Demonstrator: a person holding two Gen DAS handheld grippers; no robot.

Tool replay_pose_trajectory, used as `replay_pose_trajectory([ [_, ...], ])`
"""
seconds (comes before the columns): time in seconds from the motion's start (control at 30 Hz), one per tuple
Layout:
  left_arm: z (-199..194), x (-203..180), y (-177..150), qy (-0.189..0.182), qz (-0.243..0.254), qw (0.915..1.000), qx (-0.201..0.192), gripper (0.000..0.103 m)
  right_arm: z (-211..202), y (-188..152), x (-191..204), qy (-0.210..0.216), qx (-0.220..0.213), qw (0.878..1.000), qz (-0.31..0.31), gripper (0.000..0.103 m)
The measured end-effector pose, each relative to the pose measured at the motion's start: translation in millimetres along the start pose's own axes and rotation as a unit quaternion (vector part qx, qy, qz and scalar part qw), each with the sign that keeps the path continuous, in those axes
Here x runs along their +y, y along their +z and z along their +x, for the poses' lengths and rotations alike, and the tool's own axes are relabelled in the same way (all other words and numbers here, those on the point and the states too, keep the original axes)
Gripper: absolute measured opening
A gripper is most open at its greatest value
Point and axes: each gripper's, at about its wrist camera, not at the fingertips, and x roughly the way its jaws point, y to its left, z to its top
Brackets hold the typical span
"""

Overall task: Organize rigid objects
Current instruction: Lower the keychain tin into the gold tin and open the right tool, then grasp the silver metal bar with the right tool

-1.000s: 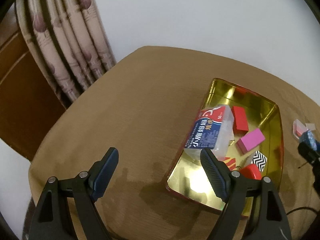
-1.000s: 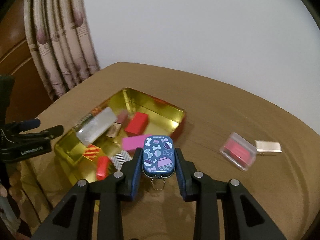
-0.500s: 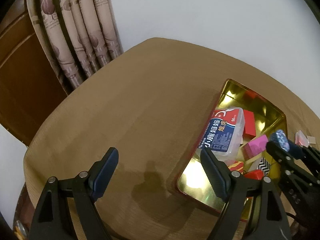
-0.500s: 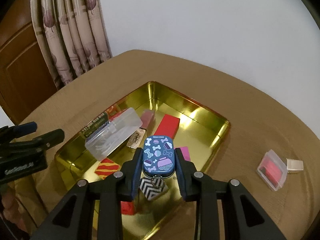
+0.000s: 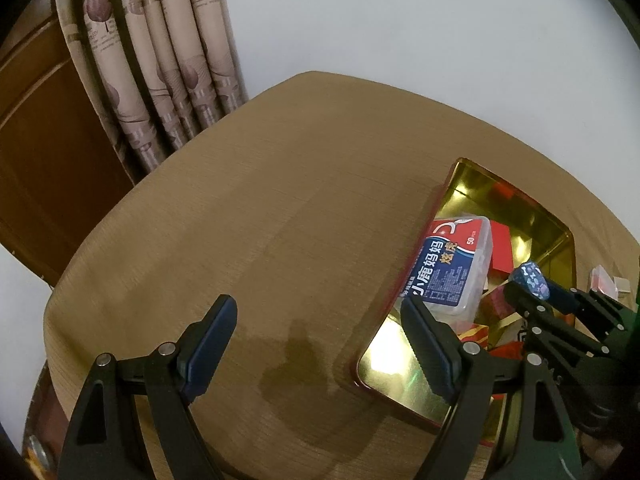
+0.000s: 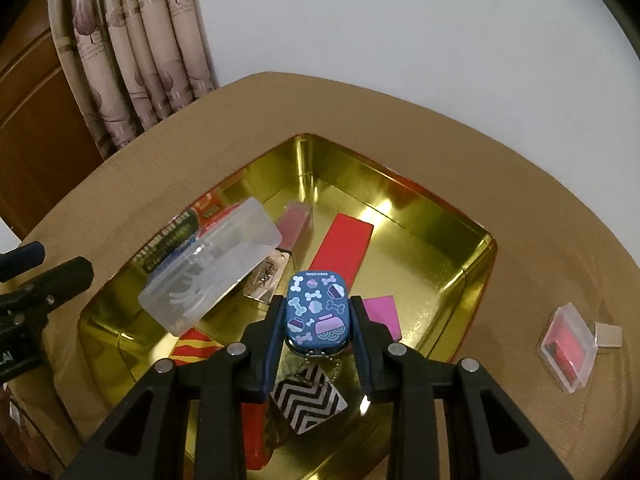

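The right gripper clamps the blue tin above the gold tray; released here it could land crooked on the zigzag block at 6 o'clock, while the left gripper gapes empty.

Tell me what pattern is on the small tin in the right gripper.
Dark blue tin with pale bones and bowls; right wrist view.

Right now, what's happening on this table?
The right gripper holds a small blue tin above the gold tray, which already contains a clear plastic box, red and pink blocks. The left gripper is open and empty beside the tray. A small clear case sits on the table.
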Motion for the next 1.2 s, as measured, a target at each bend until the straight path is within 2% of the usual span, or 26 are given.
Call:
replay_pose_trajectory([
  [0.37,1.5,-2.2,-0.2,0.001,0.002,1.0,0.0,0.081,7.4,-1.3,-1.6,0.001,0.004,1.0,0.008,0.034],
  [0.63,0.5,-2.9,-0.9,0.004,0.005,1.0,0.0,0.081,-26.9,-8.8,-22.6,0.012,-0.035,0.998,0.041,0.037],
  [0.73,0.4,-4.7,-1.3,0.007,0.009,0.9999,-0.002,0.081,-49.3,-20.2,-59.2,-0.019,-0.054,0.996,0.069,0.037],
  [0.77,0.0,-5.1,-1.8,0.008,0.01,0.9999,-0.003,0.081,-49.3,-20.2,-59.2,-0.019,-0.054,0.996,0.069,0.037],
  [0.9,-1.0,-8.3,-2.9,0.011,0.014,0.9998,-0.006,0.081,-59.6,-35.1,-112.3,-0.059,-0.05,0.989,0.125,0.037],
  [0.93,-1.2,-9.0,-2.9,0.011,0.015,0.9998,-0.007,0.081,-63.2,-43.2,-145.2,-0.092,-0.044,0.982,0.158,0.037],
  [0.97,-1.0,-9.6,-3.3,0.011,0.016,0.9998,-0.007,0.081,-63.2,-43.2,-145.2,-0.092,-0.044,0.982,0.158,0.037],
  [1.0,-1.5,-10.7,-3.8,0.012,0.018,0.9998,-0.007,0.081,-64.9,-48.9,-172.8,-0.116,-0.039,0.975,0.184,0.037],
  [1.03,-2.0,-11.9,-3.4,0.013,0.018,0.9997,-0.007,0.081,-64.9,-48.9,-172.8,-0.116,-0.039,0.975,0.184,0.037],
  [1.2,-1.4,-12.2,-3.1,0.015,0.019,0.9997,-0.008,0.082,-56.4,-60.8,-237.1,-0.143,-0.011,0.953,0.266,0.037],
])
